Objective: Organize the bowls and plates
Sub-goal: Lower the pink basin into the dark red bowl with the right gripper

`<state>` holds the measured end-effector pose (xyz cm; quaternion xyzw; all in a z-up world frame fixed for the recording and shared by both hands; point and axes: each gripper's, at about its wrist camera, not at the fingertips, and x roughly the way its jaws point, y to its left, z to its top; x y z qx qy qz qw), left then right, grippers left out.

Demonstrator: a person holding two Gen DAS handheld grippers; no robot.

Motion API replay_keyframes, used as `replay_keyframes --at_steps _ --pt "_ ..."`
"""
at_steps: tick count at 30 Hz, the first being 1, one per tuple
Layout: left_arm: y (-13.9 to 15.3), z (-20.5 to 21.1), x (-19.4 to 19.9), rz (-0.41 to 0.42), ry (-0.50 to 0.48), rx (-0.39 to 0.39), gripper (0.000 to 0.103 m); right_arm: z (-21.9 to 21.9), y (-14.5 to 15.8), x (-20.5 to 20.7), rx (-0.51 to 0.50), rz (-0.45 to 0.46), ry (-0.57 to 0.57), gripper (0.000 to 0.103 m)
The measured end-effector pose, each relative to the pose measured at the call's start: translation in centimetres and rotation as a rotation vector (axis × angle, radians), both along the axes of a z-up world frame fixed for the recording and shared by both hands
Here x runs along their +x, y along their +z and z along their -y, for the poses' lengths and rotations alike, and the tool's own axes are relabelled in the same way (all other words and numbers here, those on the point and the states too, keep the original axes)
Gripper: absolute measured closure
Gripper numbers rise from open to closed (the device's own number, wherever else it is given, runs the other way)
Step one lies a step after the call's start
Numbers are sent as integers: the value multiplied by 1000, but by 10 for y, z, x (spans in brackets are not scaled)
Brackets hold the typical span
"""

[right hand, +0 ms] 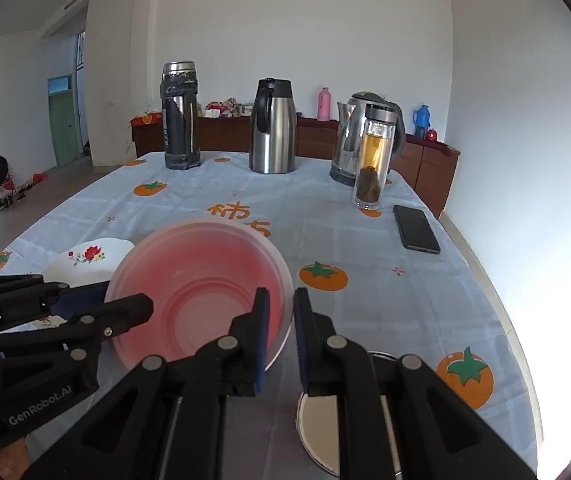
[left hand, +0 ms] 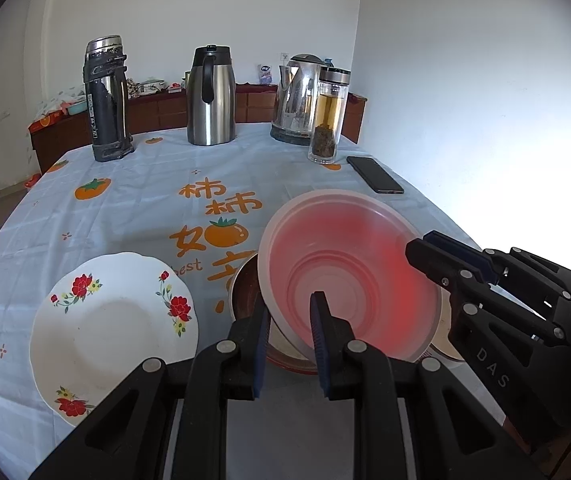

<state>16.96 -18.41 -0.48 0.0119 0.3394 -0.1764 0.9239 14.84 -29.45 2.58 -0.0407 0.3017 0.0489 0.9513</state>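
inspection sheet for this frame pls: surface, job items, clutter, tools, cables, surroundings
Surface: table under a pale blue cloth printed with orange fruit.
Job's things: translucent pink bowl held tilted off the table; floral plate lying to its left; metal bowl partly hidden behind it.
Clutter: black flask, steel carafe, electric kettle, glass tea bottle, phone, all along the far side.
Tools: left tool and right tool each grip the pink bowl's rim, on opposite sides.
Cables: nothing seen.
Surroundings: white walls, wooden sideboard, green door.
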Motion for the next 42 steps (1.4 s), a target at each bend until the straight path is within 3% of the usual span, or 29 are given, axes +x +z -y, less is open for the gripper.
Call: replay_keyframes --at_steps 42 --pt "-12 -7 24 -85 -1 5 81 -10 -18 24 -40 -102 8 89"
